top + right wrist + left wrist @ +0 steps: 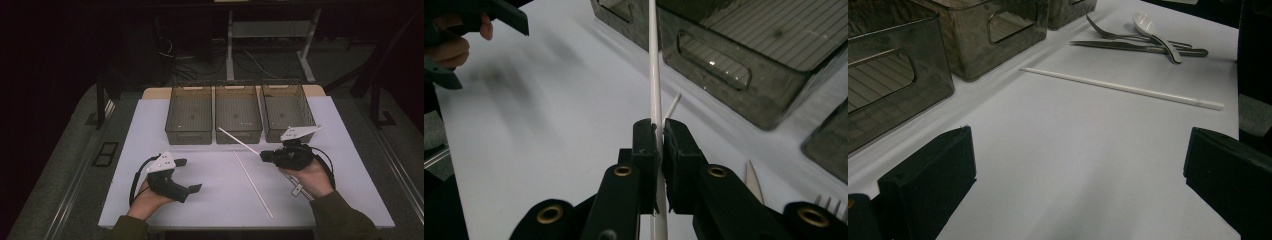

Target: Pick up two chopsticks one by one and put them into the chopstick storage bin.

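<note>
Nearest the right gripper view's camera, two black jaws are seen pressed together on a white chopstick (654,90), which runs up between the pads and on toward the bins. In the high view the right gripper (262,155) is held low over the white table (210,200), in front of the right bin (287,111), with its jaws pointing left; the right hand (311,176) is wrapped around its body from behind, the forearm coming in from the bottom edge in a dark green sleeve. The held chopstick slants from the jaws up and left, its far end reaching near the front of the middle bin (238,112). A second chopstick (253,184) is left lying flat on the table, well apart from the bins, between the two grippers. The left gripper (191,175) is held near the table's left front, gripped from below by the left hand (147,196), its jaws spread wide with nothing between them. In the left gripper view, a fork (1120,34), a spoon (1157,35) and a knife (1138,47) are seen lying together beyond the loose chopstick. The left bin (190,112) stands beside the middle one.
</note>
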